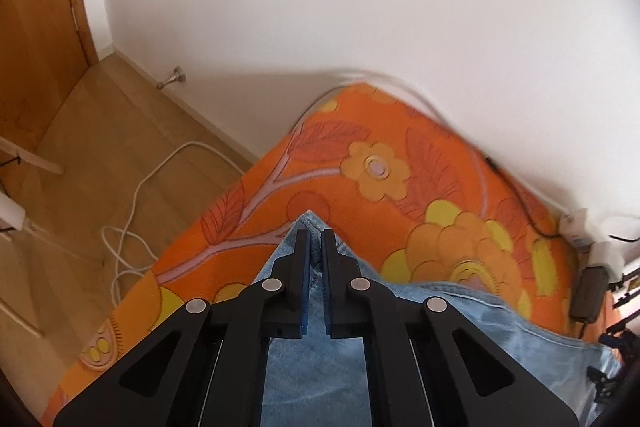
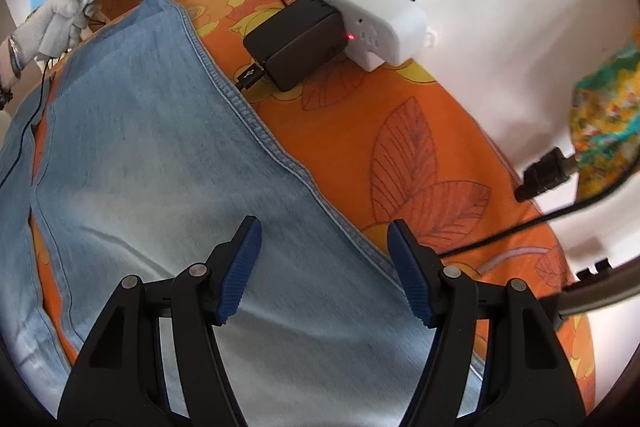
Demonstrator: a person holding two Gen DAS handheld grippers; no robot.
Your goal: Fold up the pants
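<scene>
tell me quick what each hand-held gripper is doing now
Left hand-held gripper: closed on a corner of the jeans.
Right hand-held gripper: open, holding nothing, over the jeans.

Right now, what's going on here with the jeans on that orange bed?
A person with a gripper in each hand is folding light blue jeans on the orange floral bedspread. The left gripper is shut on a corner of the denim. The right gripper hovers open over the outer seam, holding nothing.
</scene>
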